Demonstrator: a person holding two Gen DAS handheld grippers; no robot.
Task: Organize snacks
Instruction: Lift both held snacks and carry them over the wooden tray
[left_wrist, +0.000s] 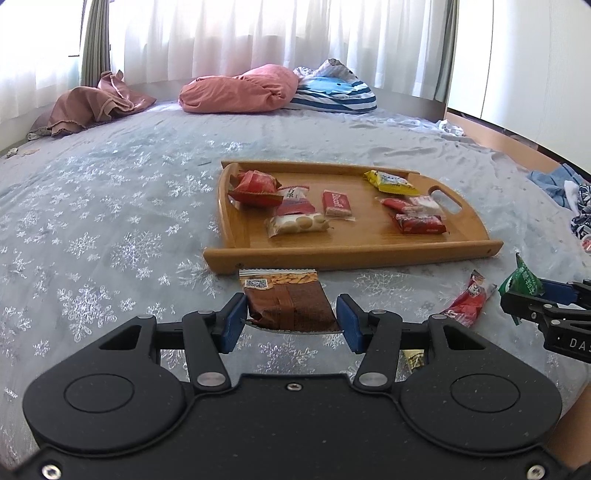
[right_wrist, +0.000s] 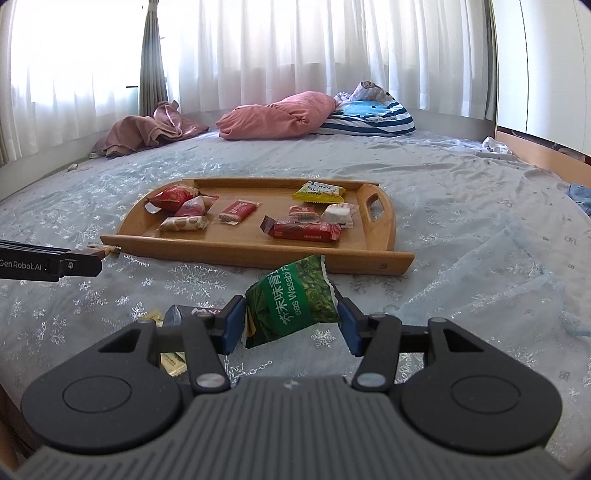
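Both grippers were loaded. Left gripper (left_wrist: 291, 320): I had its blue pads clamped on the sides of a brown snack packet (left_wrist: 286, 299), which pointed toward the near long edge of the wooden tray (left_wrist: 354, 254) and stopped just short of it. Right gripper (right_wrist: 291, 321): I had its pads clamped on a green wasabi pea packet (right_wrist: 293, 299), held tilted above the bed sheet (right_wrist: 480, 206), also before the tray's near edge.

The tray lay on the bed with its handle end (right_wrist: 373, 203) toward the right. It carried red, yellow and white wrapped snacks, grouped at its left end and right end, with one red biscuit pack (left_wrist: 336, 204) between.

A red sachet (left_wrist: 469, 299) lay on the sheet between my two grippers. Pink pillow (left_wrist: 240, 88) and striped pillow (left_wrist: 332, 92) sat at the far edge of the bed.
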